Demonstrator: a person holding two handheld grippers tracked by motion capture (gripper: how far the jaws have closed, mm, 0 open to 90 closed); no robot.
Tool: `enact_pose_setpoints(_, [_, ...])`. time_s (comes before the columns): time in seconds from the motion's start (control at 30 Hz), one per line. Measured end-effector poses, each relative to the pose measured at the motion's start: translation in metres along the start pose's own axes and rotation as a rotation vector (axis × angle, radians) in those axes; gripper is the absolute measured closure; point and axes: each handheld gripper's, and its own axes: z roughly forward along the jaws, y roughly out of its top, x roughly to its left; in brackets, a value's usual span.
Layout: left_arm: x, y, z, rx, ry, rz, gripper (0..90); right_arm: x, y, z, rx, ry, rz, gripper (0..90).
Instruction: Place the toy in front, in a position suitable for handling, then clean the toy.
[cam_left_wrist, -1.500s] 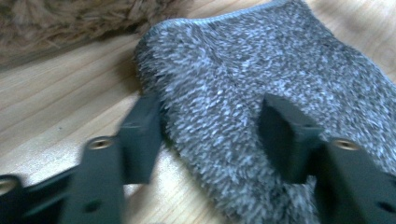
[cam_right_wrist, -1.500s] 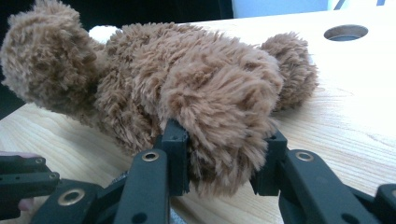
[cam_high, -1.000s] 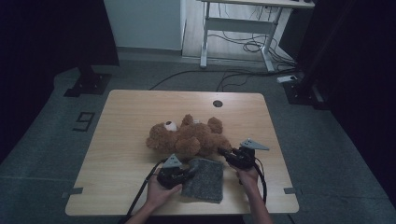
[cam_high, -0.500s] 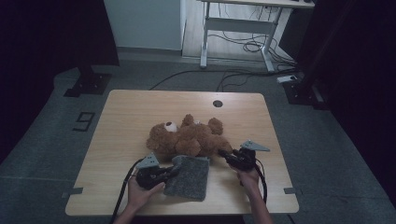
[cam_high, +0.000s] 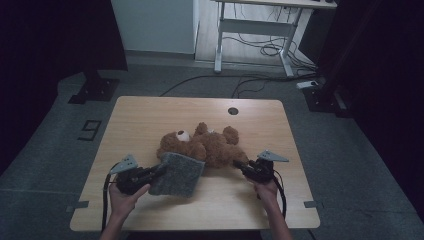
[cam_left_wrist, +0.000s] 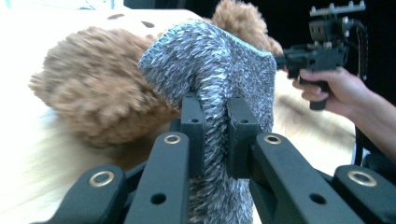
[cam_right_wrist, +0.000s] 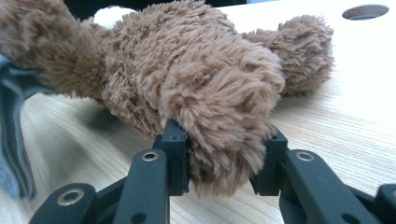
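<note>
Left tongs (cam_high: 159, 170): clenching a fold of the grey fuzzy cloth (cam_high: 177, 172) near the desk's front edge, left of centre; in the left gripper view the cloth (cam_left_wrist: 212, 88) is bunching up between the two jaws.
Right tongs (cam_high: 239, 164): gripping one paw of the teddy bear (cam_high: 210, 147), right of centre; in the right gripper view the paw (cam_right_wrist: 224, 112) is filling the gap between the jaws.
Cloth: its far edge is lying over the bear's near side, close to the head.
Bear: lying on its back at the desk's (cam_high: 150, 112) middle, head pointing toward the left edge.
Doing it well, as a judgement: the right tongs should be keeping the paw pinned so the bear is not sliding, while the left tongs are lifting the cloth high enough to clear the fur, then drawing it across the body without letting the fold slip.
Far corner: a round cable hole (cam_high: 233, 110) is sitting near the back edge.
</note>
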Motion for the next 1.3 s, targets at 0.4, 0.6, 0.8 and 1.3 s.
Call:
enact_pose_setpoints(0.4, [0.020,0.007,-0.034,-0.083,0.051,-0.032,79.6,-0.003,-0.001,0.003,0.003,0.007,0.009,64.0])
enact_pose_setpoints(0.6, [0.023,0.005,-0.025,-0.065,0.048,-0.031,79.6,-0.004,-0.001,0.004,0.008,0.009,0.013,63.9])
enact_pose_setpoints(0.8, [0.022,0.005,-0.023,-0.071,0.039,-0.036,79.5,-0.004,-0.002,0.005,0.016,0.006,0.015,64.0])
enact_pose_setpoints(1.3, [-0.006,0.023,0.009,-0.071,0.016,0.032,79.4,-0.004,-0.001,0.003,0.019,0.008,0.010,63.8])
